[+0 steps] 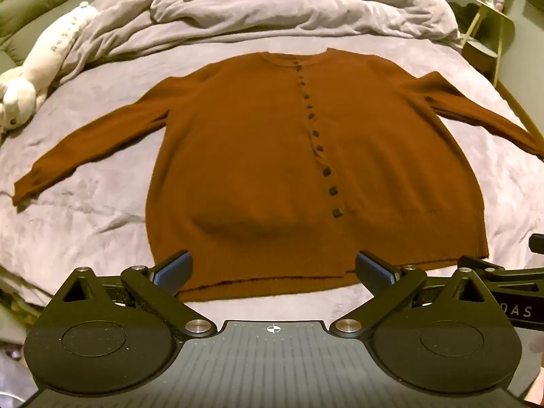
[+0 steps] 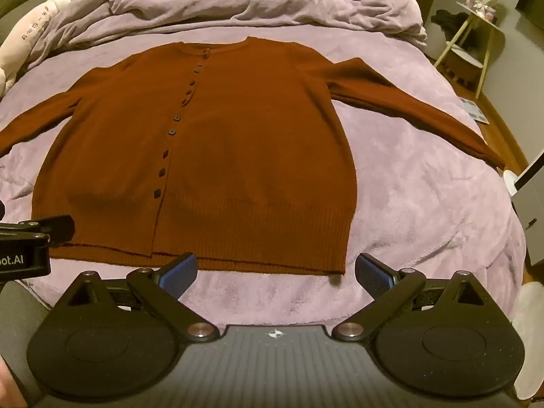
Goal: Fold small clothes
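A rust-brown buttoned cardigan [image 1: 265,156] lies flat and face up on the lilac bed sheet [image 1: 95,217], both sleeves spread out to the sides. Its ribbed hem is nearest me. My left gripper [image 1: 272,268] hovers over the hem's middle, jaws wide open with nothing between the blue pads. In the right wrist view the same cardigan [image 2: 217,142] fills the centre. My right gripper [image 2: 276,273] hangs just in front of the hem's right end, open and empty. The left gripper's black body [image 2: 30,241] shows at that view's left edge.
A bunched lilac duvet [image 1: 272,10] lies across the head of the bed. A white plush toy [image 1: 40,78] rests at the far left. A small side table [image 2: 472,44] stands right of the bed. A white object [image 2: 530,204] stands at the bed's right edge.
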Motion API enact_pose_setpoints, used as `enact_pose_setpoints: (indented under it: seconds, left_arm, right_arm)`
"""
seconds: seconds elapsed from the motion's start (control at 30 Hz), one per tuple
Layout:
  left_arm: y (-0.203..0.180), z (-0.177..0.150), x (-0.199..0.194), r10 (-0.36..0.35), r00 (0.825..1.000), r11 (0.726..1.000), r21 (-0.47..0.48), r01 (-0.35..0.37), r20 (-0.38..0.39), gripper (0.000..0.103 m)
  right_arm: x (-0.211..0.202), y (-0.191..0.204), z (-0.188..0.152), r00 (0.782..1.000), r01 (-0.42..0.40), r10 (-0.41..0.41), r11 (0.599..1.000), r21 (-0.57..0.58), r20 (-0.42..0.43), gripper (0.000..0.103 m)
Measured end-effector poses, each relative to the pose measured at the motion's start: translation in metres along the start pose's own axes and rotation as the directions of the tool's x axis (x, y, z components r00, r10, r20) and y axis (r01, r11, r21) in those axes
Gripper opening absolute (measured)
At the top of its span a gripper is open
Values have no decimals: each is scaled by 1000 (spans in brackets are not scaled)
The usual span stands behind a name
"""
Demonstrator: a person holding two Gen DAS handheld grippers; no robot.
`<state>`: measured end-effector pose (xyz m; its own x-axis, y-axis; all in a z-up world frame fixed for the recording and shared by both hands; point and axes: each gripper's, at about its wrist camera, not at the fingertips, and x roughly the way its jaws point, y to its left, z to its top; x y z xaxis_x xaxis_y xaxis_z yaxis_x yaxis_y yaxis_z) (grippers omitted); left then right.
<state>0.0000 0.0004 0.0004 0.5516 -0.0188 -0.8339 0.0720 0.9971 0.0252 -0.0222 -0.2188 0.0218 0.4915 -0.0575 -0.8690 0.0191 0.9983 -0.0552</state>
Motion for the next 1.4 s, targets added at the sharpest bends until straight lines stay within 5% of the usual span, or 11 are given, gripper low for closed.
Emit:
enact_pose_setpoints:
  seconds: [1.4]
  left_arm:
    - [3, -2, -3, -15, 1000, 1000, -21, 15, -1, 103]
  right_arm:
    - [-6, 2, 1, 1000, -15, 15, 1000, -3, 24, 99]
